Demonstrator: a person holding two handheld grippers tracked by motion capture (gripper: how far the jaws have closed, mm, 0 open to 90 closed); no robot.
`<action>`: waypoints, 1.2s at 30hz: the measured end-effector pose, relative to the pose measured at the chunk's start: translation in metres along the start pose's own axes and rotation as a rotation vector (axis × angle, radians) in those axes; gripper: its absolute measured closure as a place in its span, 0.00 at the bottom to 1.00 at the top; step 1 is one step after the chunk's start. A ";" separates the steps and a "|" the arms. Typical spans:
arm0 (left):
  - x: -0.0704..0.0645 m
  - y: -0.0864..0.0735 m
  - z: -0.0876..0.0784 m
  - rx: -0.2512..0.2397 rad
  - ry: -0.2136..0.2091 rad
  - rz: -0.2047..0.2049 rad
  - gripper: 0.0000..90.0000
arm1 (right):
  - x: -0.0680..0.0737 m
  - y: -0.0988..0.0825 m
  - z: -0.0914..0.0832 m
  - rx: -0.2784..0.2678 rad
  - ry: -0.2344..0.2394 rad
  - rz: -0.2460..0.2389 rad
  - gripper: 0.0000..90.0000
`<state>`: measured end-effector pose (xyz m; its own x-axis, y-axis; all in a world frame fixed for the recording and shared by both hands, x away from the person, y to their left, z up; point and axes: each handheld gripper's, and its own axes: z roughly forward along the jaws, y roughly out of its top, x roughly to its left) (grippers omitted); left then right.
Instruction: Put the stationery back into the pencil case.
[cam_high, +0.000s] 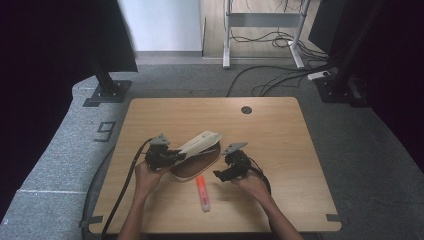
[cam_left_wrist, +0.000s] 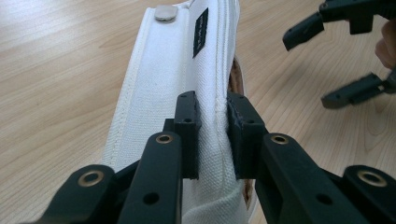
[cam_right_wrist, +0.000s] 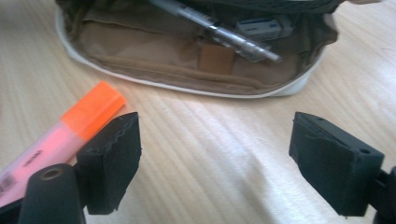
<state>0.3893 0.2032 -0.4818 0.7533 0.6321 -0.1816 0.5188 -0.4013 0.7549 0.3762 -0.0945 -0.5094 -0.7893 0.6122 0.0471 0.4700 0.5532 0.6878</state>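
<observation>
Left gripper (cam_left_wrist: 212, 135) is pinching the raised white canvas flap (cam_left_wrist: 187, 84) of the open, brown-lined pencil case (cam_right_wrist: 187, 70) on the light wooden table (cam_high: 280, 135), while the right gripper (cam_right_wrist: 215, 158), jaws spread wide, is hovering just beside the case near an orange highlighter (cam_right_wrist: 70, 130).

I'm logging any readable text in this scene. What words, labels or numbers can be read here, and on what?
"9": large grey numeral on the floor left of the table.
Black label on the white pencil case: print too small to read.
Print on the orange highlighter: blurred, unreadable.
Label on the small box inside the case: too blurred to read.
</observation>
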 end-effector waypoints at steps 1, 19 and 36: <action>0.000 0.000 0.000 0.001 -0.001 0.000 0.84 | 0.002 -0.001 0.000 0.003 0.003 -0.005 0.17; 0.000 0.000 0.000 0.001 -0.004 0.002 0.84 | 0.038 -0.006 0.013 0.012 0.086 -0.022 0.16; 0.000 0.000 0.001 0.003 -0.007 0.001 0.84 | 0.068 -0.008 0.029 0.056 0.142 -0.068 0.21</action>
<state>0.3895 0.2029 -0.4821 0.7567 0.6268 -0.1857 0.5192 -0.4036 0.7533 0.3299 -0.0407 -0.5325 -0.8661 0.4885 0.1058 0.4314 0.6237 0.6518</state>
